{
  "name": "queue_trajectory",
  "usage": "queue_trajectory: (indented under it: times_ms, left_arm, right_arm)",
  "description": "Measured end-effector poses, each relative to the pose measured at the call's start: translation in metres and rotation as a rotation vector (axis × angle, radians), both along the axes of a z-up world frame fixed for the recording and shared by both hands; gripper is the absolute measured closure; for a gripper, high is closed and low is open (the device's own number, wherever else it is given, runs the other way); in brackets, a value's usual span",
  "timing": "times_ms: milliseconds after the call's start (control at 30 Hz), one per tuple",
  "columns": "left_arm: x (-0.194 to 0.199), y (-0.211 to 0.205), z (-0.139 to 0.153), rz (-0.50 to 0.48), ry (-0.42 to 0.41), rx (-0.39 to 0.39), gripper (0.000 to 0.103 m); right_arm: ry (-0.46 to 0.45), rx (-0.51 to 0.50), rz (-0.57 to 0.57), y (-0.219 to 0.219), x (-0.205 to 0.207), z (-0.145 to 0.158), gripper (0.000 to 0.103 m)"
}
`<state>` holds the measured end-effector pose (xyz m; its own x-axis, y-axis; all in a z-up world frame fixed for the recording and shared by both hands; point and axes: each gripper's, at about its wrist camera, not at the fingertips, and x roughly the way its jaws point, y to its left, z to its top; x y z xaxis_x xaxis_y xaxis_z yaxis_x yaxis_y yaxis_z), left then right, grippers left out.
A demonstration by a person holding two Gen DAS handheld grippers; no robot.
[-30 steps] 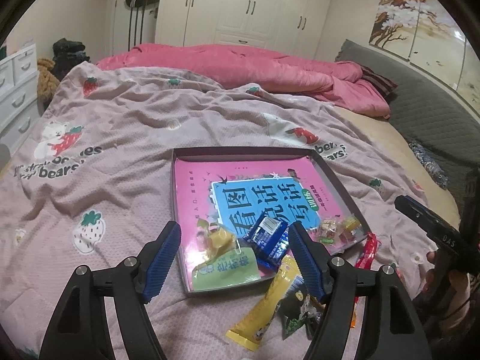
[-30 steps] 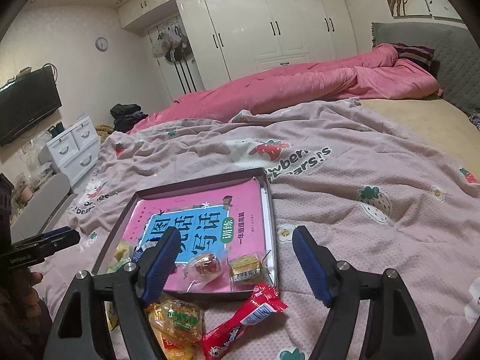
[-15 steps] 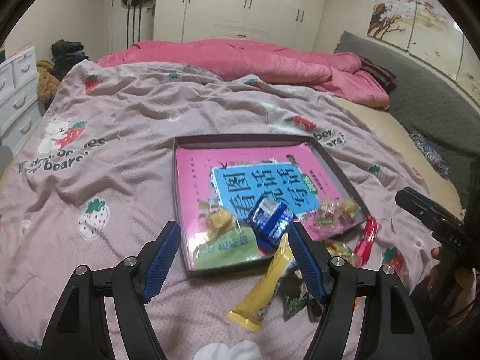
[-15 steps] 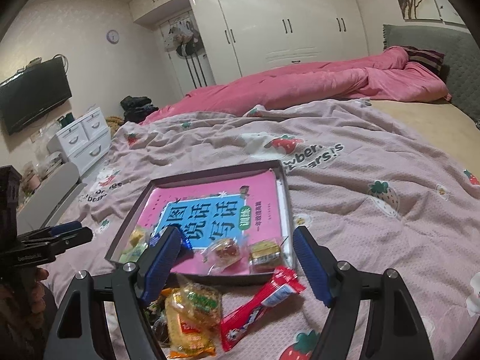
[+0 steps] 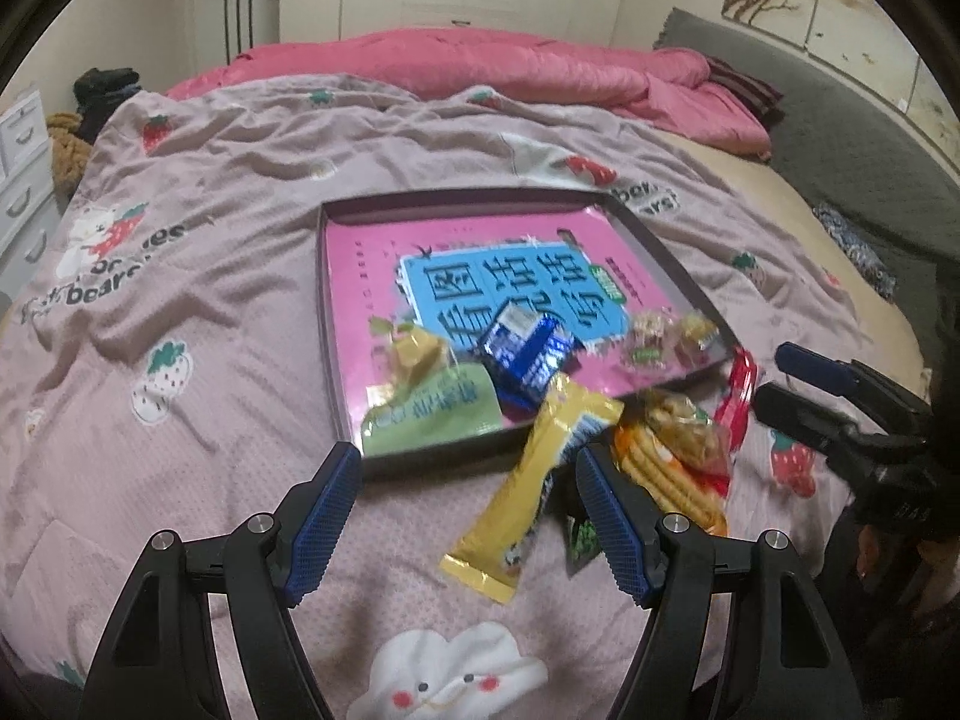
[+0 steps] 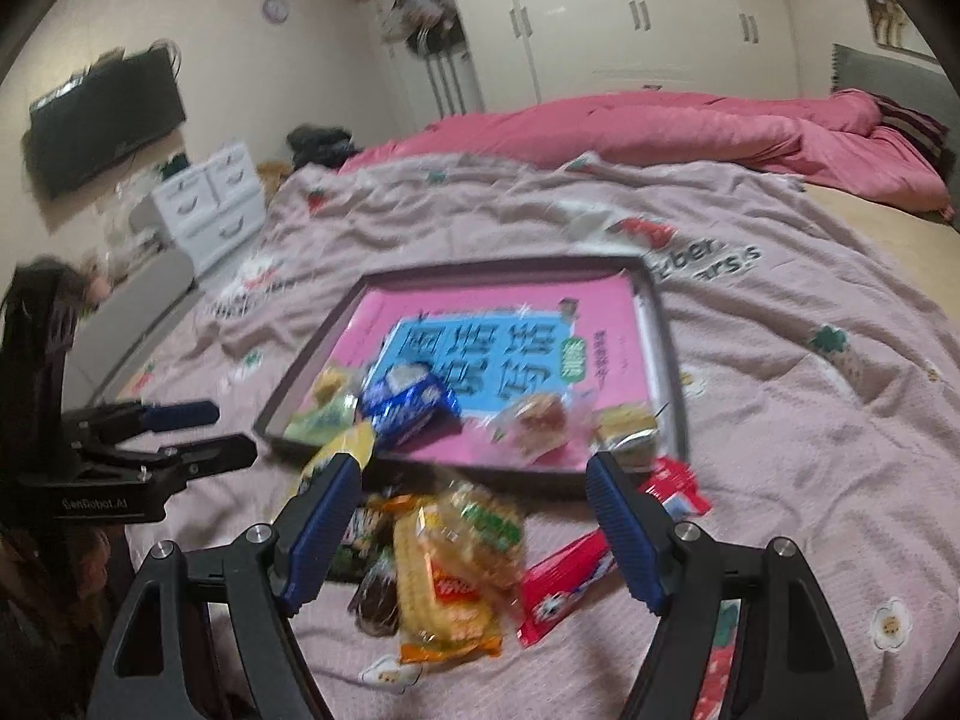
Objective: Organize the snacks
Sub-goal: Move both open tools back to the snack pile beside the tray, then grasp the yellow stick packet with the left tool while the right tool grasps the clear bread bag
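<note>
A dark-rimmed tray (image 5: 456, 198) lies on the bedspread with a pink and blue book inside. A blue pack (image 5: 525, 348), a green pack (image 5: 432, 414) and small candies (image 5: 648, 342) rest on the book. A long yellow pack (image 5: 534, 474) lies across the tray's near rim. Beside it on the bed are cracker packs (image 6: 456, 570) and a red pack (image 6: 576, 576). My left gripper (image 5: 468, 462) stands open above the near rim, holding nothing. My right gripper (image 6: 474, 468) hangs open over the cracker pile, touching nothing. Each gripper also shows in the other's view: right gripper (image 5: 771, 377), left gripper (image 6: 231, 432).
The pinkish strawberry-print bedspread (image 5: 180, 312) spreads all around the tray. A rumpled pink duvet (image 5: 480, 72) lies along the far side. White drawers (image 6: 210, 204) and a wall TV (image 6: 102, 120) are off to the left, and a grey padded surface (image 5: 852, 138) is on the right.
Both grippers have come closer and lower over the snacks beside the tray's near rim. The right one swung left, bringing the cracker pile between its fingers. Their jaws stay equally wide.
</note>
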<state>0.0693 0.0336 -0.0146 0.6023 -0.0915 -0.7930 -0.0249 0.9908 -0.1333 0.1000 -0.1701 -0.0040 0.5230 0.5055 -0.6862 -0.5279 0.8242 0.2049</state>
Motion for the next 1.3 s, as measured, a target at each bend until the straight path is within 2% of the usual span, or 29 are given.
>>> queue_trajectory:
  times_ms: [300,500,567,867,967,1300]
  left_arm:
    - [0.001,-0.010,-0.017,-0.047,0.066,-0.011,0.027]
    - [0.004,-0.013,-0.029,-0.057,0.097,0.009,0.027]
    - [0.005,-0.014,-0.032,-0.059,0.102,0.011,0.027]
    - [0.013,-0.017,-0.043,-0.061,0.119,0.009,0.028]
    - [0.016,-0.018,-0.046,-0.061,0.122,0.012,0.032]
    - [0.030,-0.018,-0.063,-0.040,0.163,-0.003,0.045]
  right_arm:
    - [0.055,-0.088,0.018,0.010,0.002,-0.025,0.028]
    - [0.071,-0.138,0.025,0.015,0.007,-0.038,0.040]
    - [0.085,-0.162,0.024,0.018,0.010,-0.045,0.049]
    - [0.108,-0.147,0.038,0.022,0.019,-0.056,0.053]
    - [0.115,-0.131,0.053,0.025,0.023,-0.058,0.058]
    - [0.166,-0.064,0.086,0.023,0.034,-0.063,0.060]
